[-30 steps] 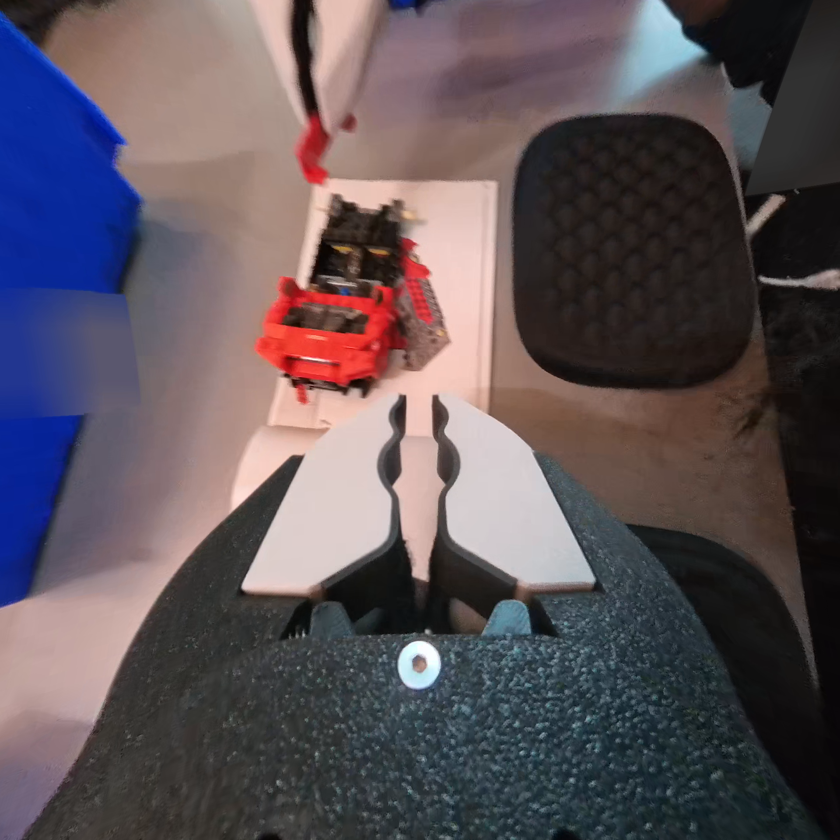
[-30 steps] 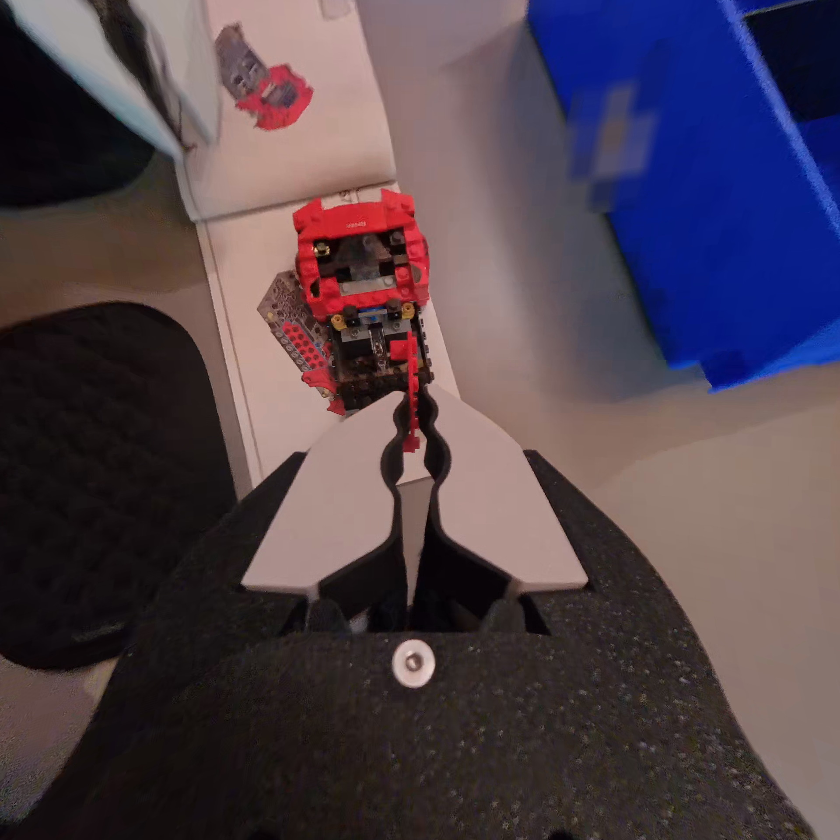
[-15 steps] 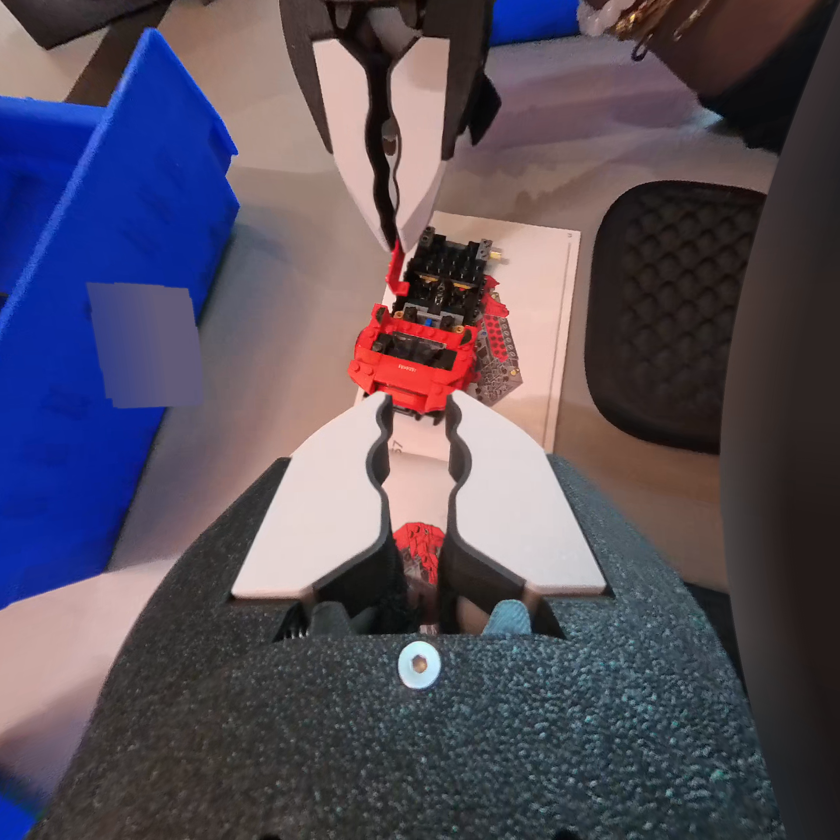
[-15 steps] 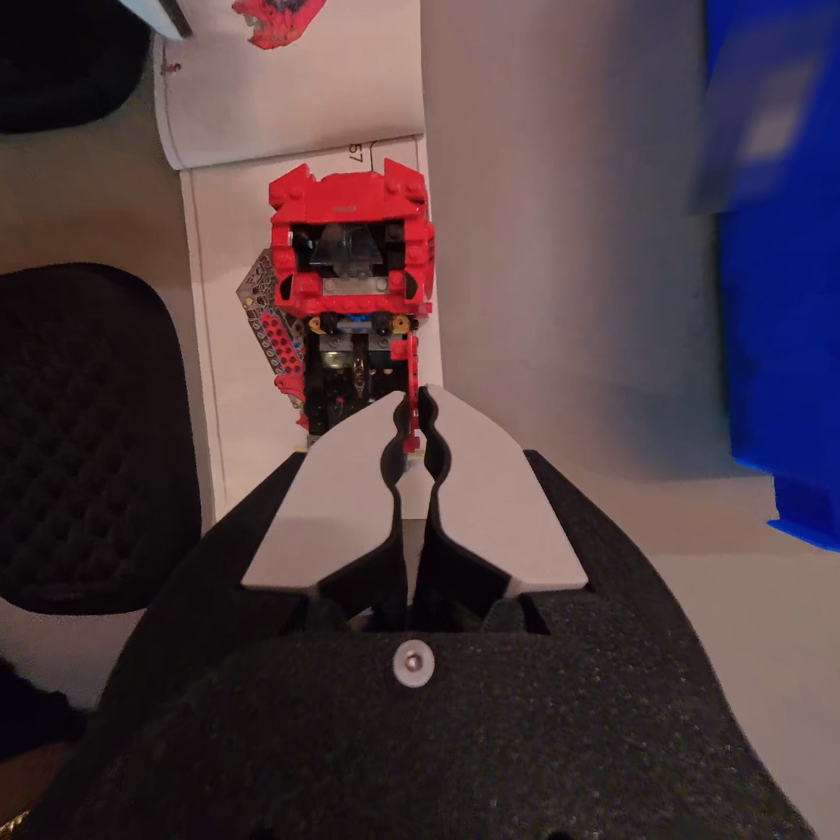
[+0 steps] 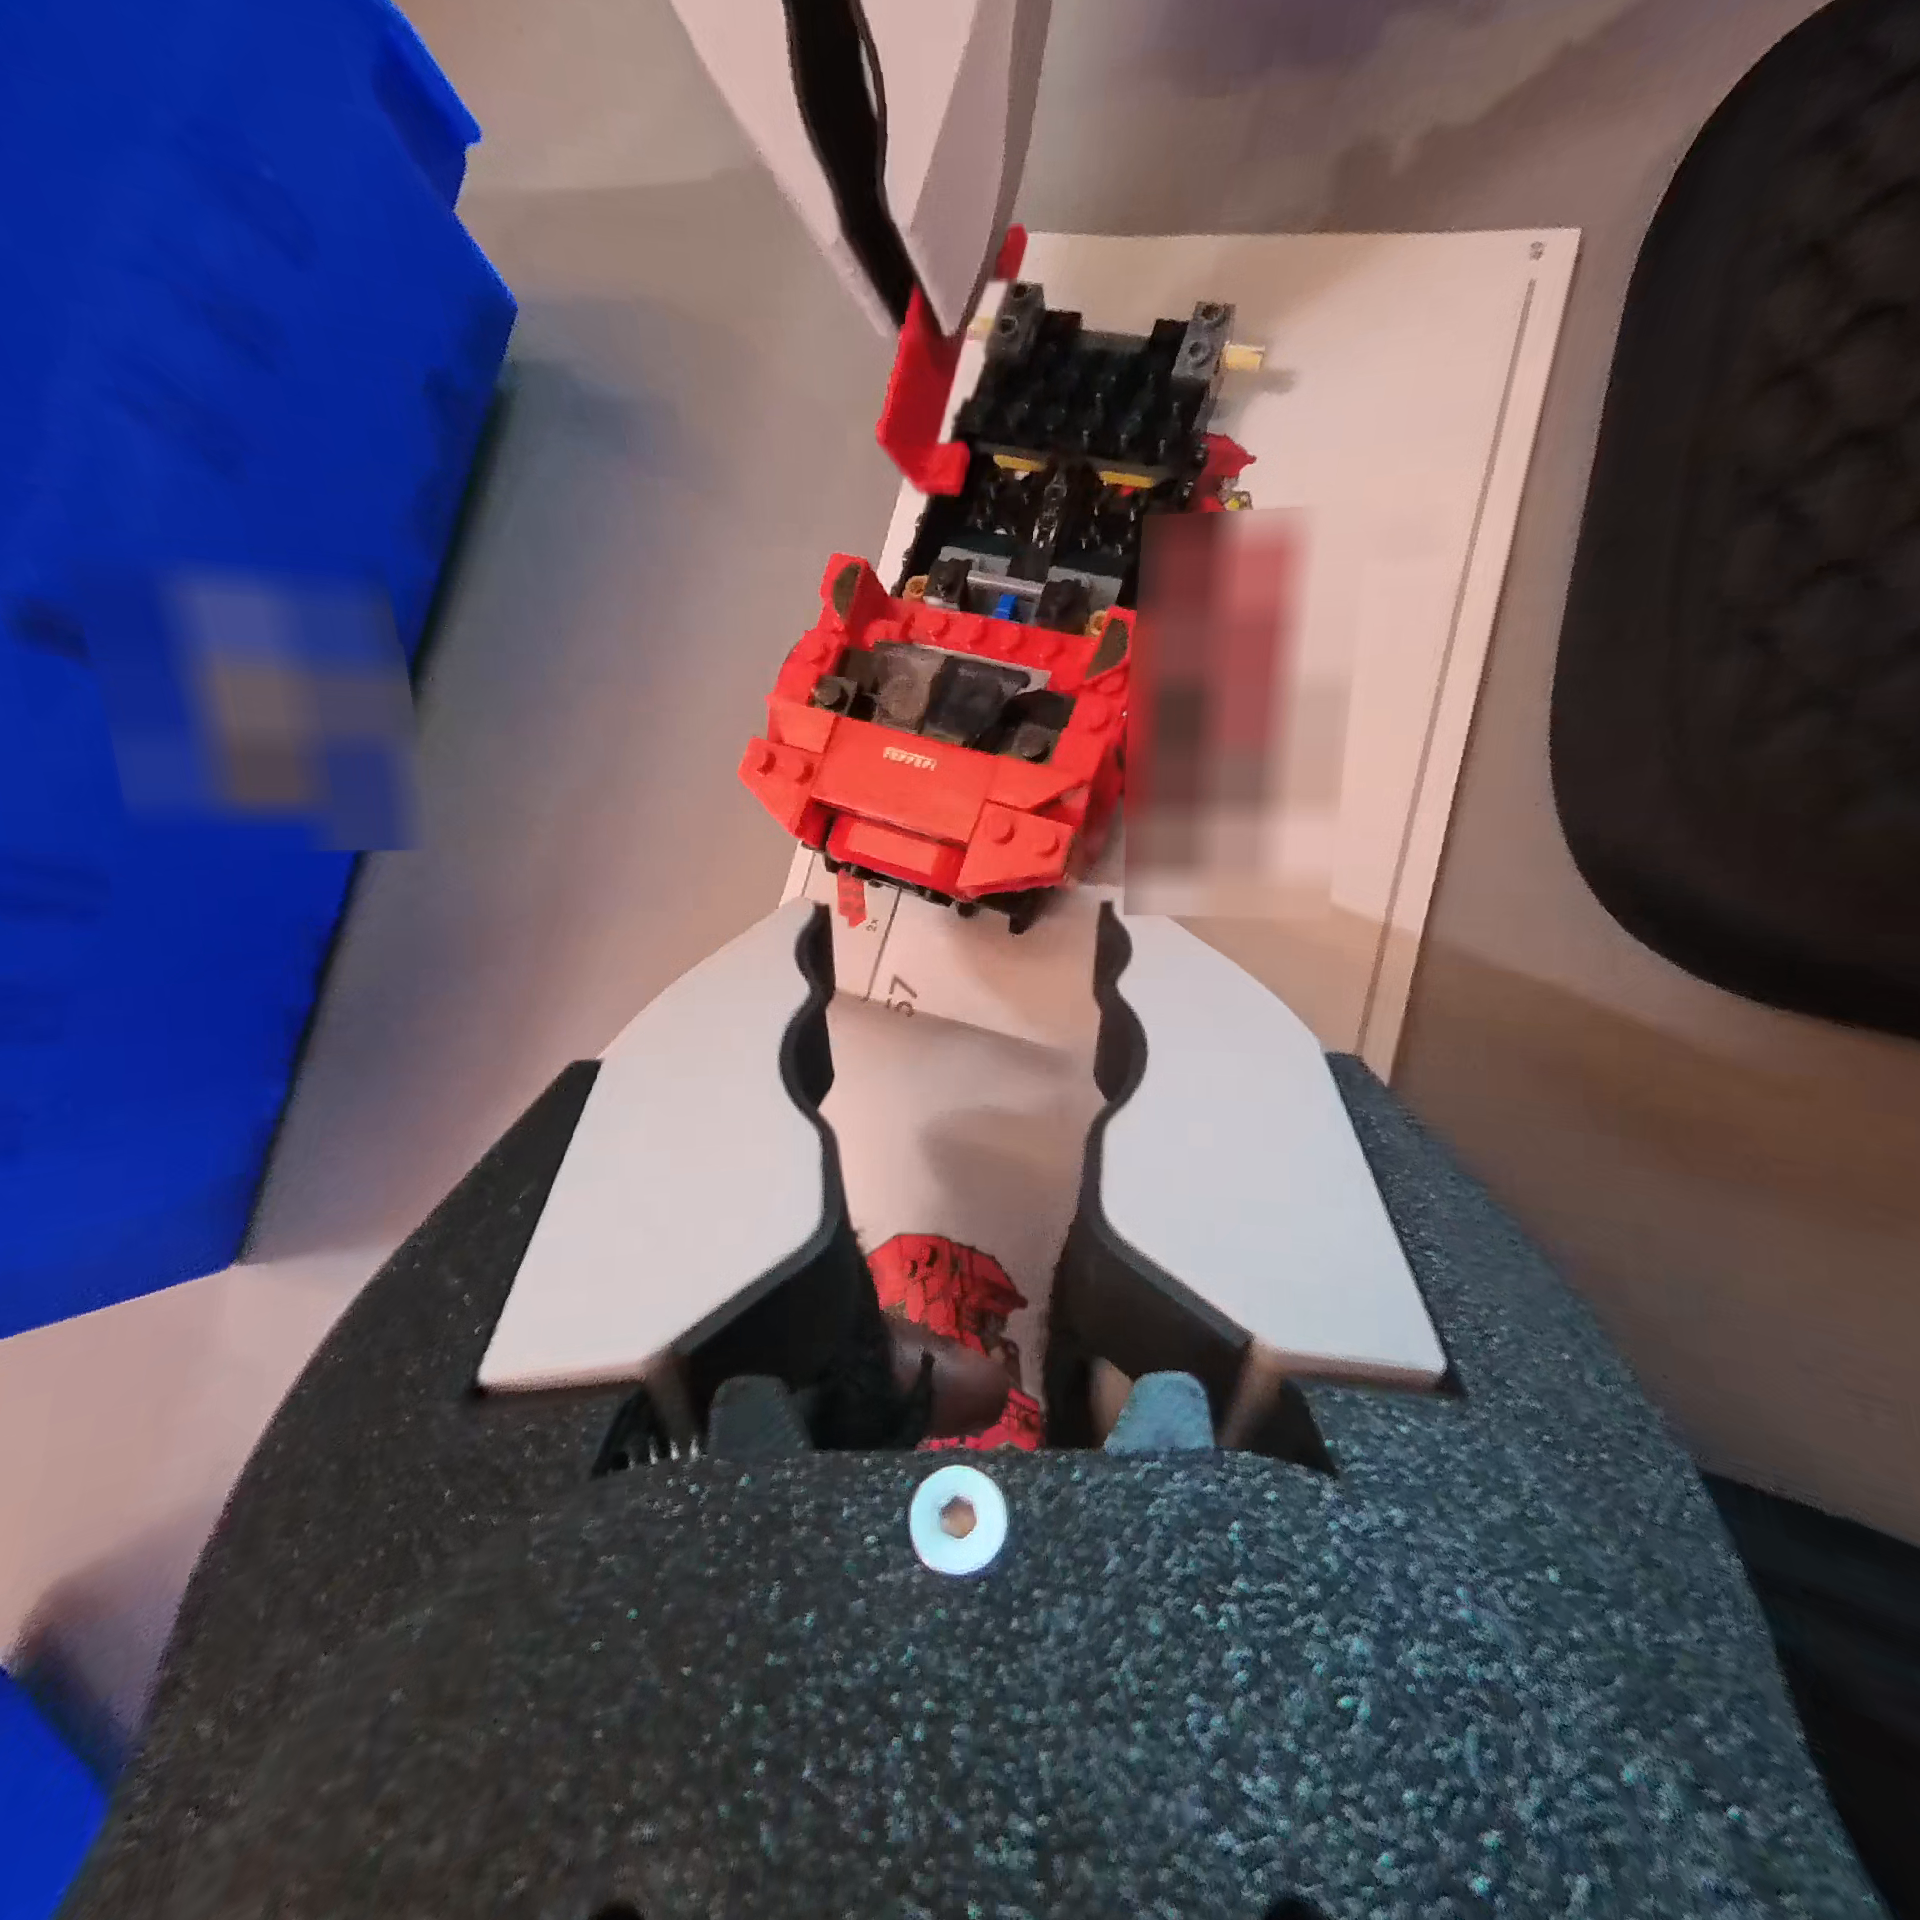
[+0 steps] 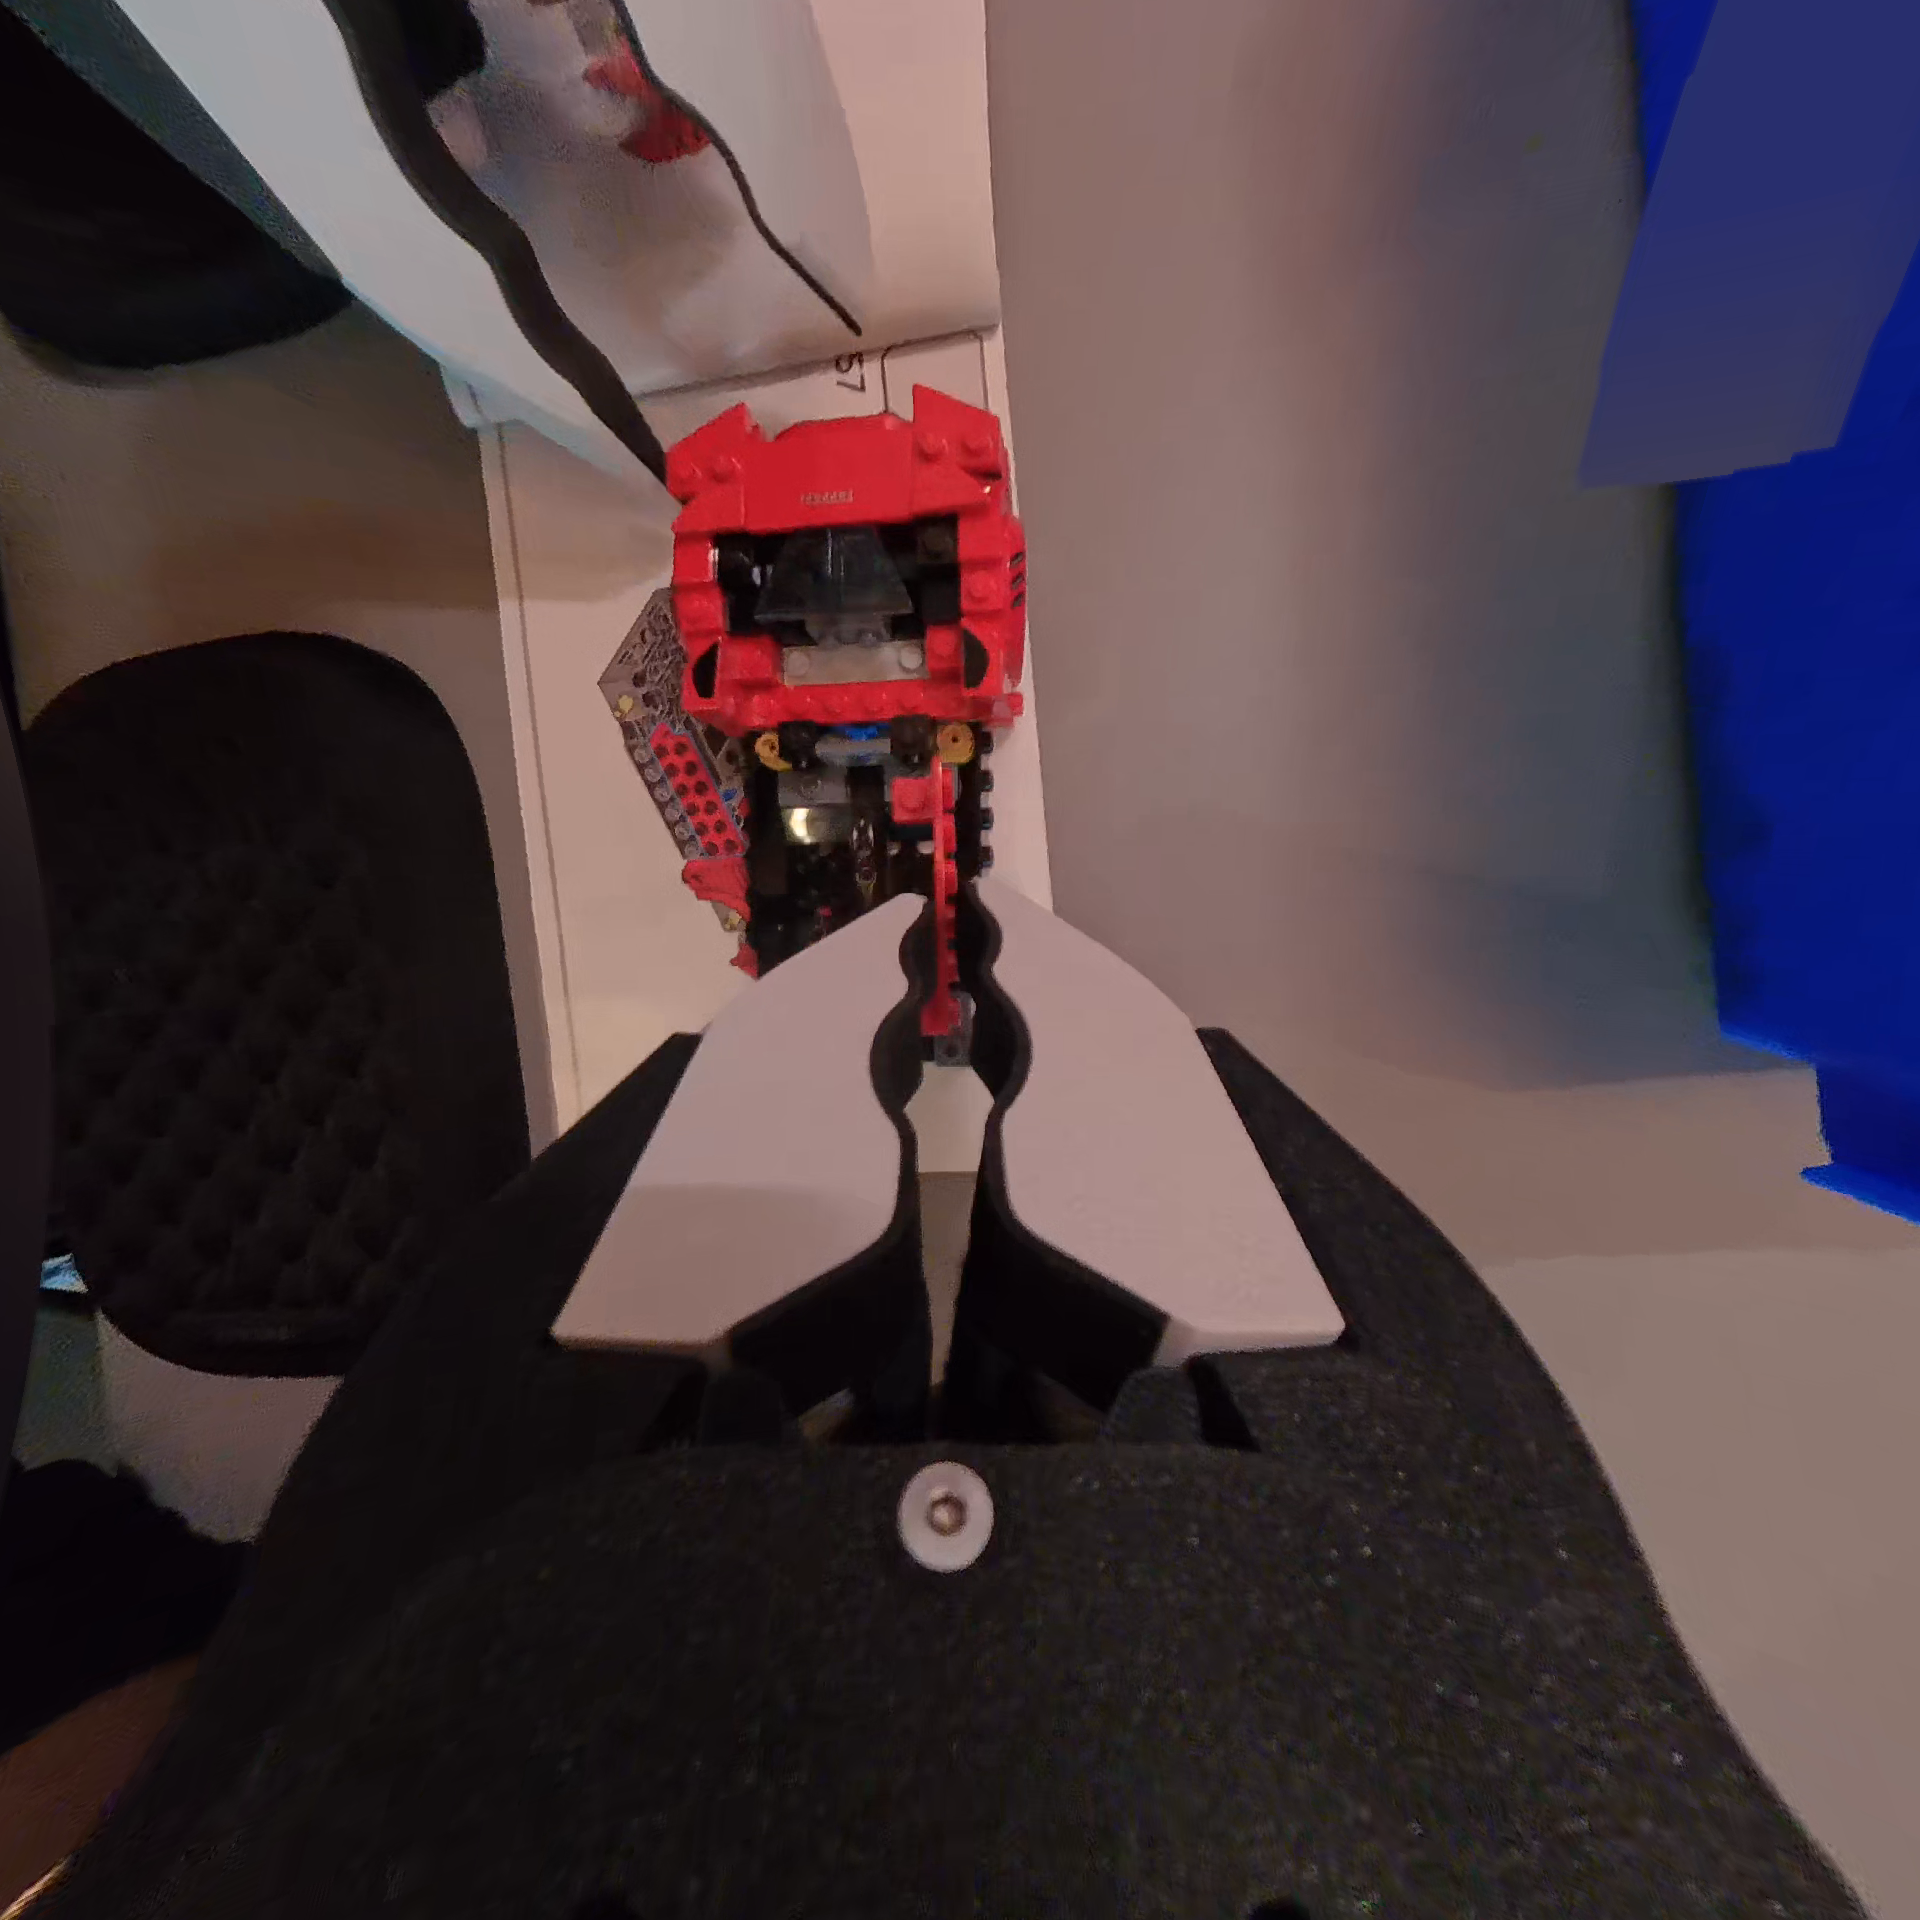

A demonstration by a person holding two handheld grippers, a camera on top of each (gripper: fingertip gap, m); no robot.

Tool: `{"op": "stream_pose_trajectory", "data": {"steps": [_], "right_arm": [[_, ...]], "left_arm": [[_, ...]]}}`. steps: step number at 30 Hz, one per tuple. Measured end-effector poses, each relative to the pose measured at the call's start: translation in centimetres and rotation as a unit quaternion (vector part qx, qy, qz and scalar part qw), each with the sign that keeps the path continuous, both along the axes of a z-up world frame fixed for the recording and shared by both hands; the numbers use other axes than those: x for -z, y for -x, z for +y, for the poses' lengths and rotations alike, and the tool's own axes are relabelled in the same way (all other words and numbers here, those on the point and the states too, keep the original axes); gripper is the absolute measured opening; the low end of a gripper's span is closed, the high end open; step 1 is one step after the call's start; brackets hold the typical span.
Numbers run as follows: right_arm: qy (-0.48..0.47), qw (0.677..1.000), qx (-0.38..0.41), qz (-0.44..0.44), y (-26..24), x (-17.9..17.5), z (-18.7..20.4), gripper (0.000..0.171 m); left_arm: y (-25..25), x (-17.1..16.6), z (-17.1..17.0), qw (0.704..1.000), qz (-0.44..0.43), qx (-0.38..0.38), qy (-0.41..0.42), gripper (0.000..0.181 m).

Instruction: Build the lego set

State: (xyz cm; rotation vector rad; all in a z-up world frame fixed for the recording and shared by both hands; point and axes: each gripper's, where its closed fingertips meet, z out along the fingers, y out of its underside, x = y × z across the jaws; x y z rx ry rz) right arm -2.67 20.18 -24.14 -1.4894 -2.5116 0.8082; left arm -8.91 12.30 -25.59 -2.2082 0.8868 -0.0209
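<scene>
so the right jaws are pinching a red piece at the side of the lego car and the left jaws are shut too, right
Not quite: the left gripper is open, its jaws spread wide near the lego car's red end, as the left wrist view shows. The right gripper does pinch the red piece at the car's side.

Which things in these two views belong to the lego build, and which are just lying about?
Belong to the job:
lego car
red lego piece, held in right gripper
instruction booklet
left gripper, open

Lying about:
blue bin
black cushion
</scene>
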Motion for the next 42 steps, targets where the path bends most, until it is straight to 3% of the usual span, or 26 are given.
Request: {"op": "stream_pose_trajectory", "data": {"steps": [4, 11, 17, 42], "right_arm": [[0.02, 1.0, -0.017, -0.016, -1.2, -0.8, -1.0, 0.004], [-0.016, 0.997, -0.061, -0.045, -2.0, -0.9, -3.4, 0.004], [-0.017, 0.998, -0.037, -0.047, -2.2, -0.9, -2.0, 0.004], [-0.028, 0.999, -0.01, 0.015, 0.2, 0.1, 0.2, 0.003]], "left_arm": [[0.0, 1.0, 0.0, 1.0, 0.018, -0.009, 0.004, 0.052], [0.2, 0.5, 0.3, 1.0, -0.013, -0.021, -0.016, 0.038], [0.1, 0.5, 0.3, 0.998, -0.059, -0.022, -0.018, 0.033], [0.1, 1.2, 0.2, 0.996, -0.082, -0.012, -0.012, 0.031]]}}
